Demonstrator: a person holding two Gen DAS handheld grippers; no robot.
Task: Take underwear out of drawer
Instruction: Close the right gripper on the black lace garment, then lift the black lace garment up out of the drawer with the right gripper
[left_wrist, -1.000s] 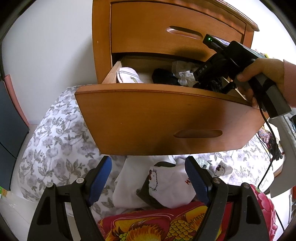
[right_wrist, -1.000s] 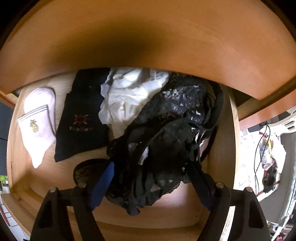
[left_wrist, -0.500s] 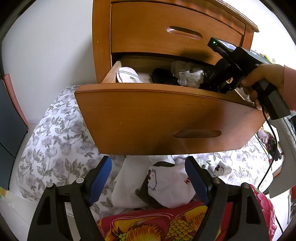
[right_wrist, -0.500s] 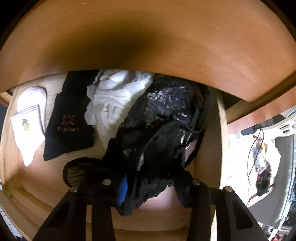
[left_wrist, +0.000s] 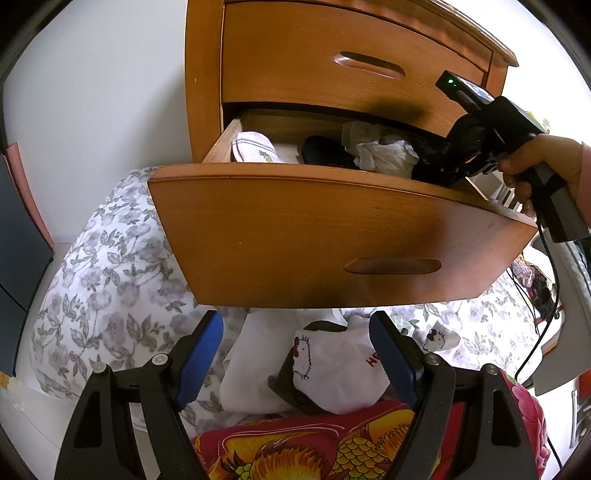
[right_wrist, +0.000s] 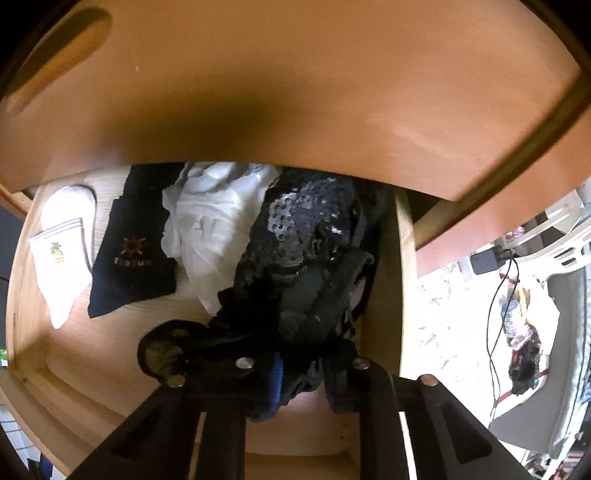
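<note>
Underwear (right_wrist: 306, 266), black lace, trails from drawer (right_wrist: 66, 354) back toward closing fingers (right_wrist: 275, 376).

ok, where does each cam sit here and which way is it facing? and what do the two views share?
Left wrist: on the left gripper, held open below the open drawer, facing the drawer front and the white socks on the bed; it also shows the person's hand on the right gripper.
Right wrist: on the right gripper, looking steeply down into the drawer; its jaws have just been closing and pinch the black lace underwear.
Shared: the drawer, black underwear, white crumpled garment, pineapple sock.
</note>
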